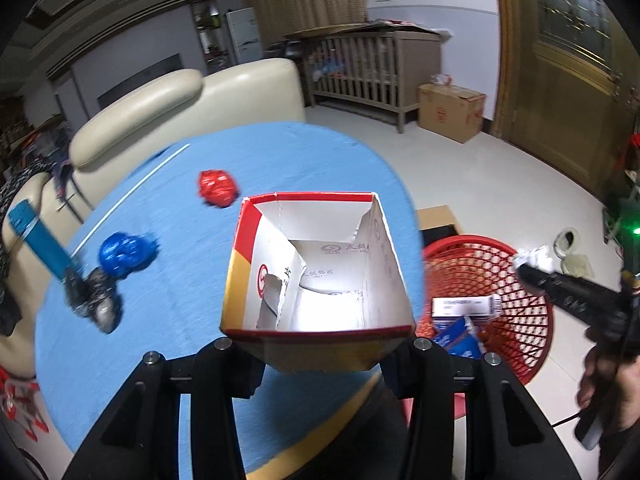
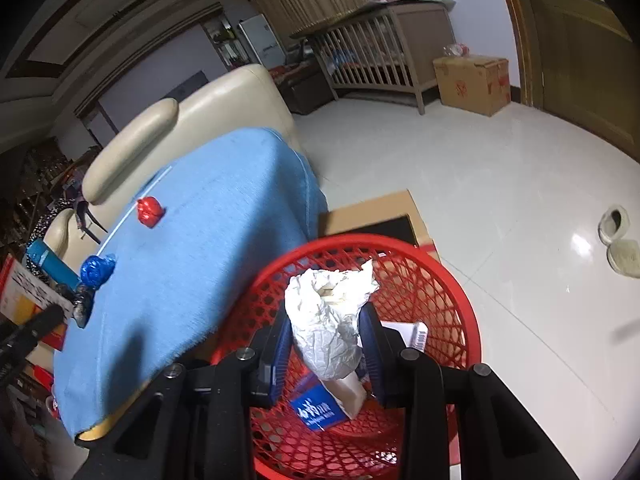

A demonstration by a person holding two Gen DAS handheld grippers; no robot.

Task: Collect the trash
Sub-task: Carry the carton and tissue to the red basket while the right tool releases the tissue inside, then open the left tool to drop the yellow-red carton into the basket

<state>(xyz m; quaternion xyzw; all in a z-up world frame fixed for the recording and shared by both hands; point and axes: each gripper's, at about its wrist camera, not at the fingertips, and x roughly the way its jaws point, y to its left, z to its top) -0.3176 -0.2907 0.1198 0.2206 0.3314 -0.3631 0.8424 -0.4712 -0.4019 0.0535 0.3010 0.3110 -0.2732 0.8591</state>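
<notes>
My left gripper (image 1: 320, 354) is shut on an open red, yellow and white carton (image 1: 316, 272), held above the blue-clothed table (image 1: 256, 152). My right gripper (image 2: 326, 354) is shut on a crumpled white paper wad (image 2: 328, 312), held over the red mesh basket (image 2: 448, 292) beside the table. The right gripper and its wad (image 1: 534, 260) also show in the left wrist view, above the basket (image 1: 520, 320). On the table lie a red foil wrapper (image 1: 218, 188), a blue foil wrapper (image 1: 122, 254), a dark crumpled wrapper (image 1: 94, 300), a blue box (image 1: 36, 236) and a white straw (image 1: 132, 194).
The basket holds a blue and white packet (image 2: 316, 406) and a white box (image 1: 466, 306). A flat cardboard sheet (image 2: 372, 216) lies on the floor behind it. A cream sofa (image 1: 160, 104) stands behind the table. A crib (image 1: 368, 68), a cardboard box (image 1: 450, 110) and slippers (image 2: 618, 240) stand on the tiled floor.
</notes>
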